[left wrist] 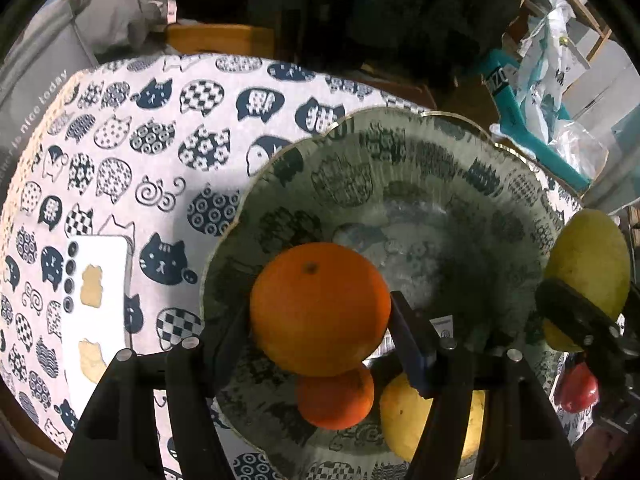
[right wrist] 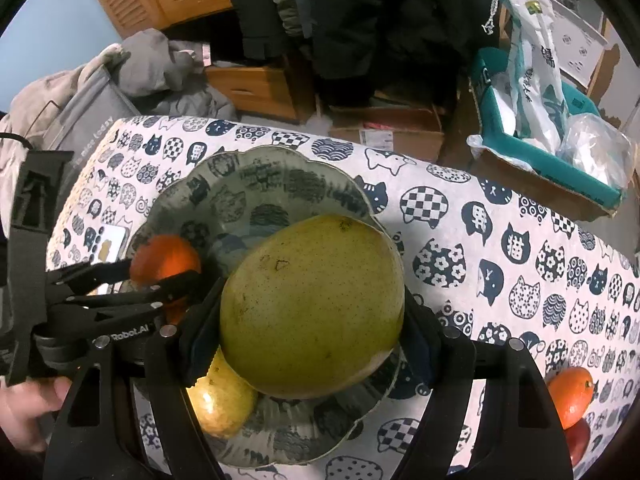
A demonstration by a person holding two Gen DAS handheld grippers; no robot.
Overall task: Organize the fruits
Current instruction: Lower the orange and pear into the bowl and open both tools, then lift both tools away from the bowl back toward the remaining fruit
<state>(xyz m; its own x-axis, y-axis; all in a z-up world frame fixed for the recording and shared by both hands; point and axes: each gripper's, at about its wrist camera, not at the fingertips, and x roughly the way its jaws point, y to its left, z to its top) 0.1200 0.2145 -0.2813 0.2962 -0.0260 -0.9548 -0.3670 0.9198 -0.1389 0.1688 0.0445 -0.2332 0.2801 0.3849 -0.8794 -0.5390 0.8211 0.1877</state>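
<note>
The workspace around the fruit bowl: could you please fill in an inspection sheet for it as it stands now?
Surface: table under a white cloth with dark cat prints.
Job's things: glass bowl holds a small orange and a yellow fruit; another orange and a red fruit lie on the cloth.
Clutter: white phone beside the bowl.
Grippers: left gripper shut on a large orange over the bowl; right gripper shut on a green-yellow pear.
Cables: nothing seen.
Surroundings: grey clothing, wooden drawers, teal box of plastic bags.
</note>
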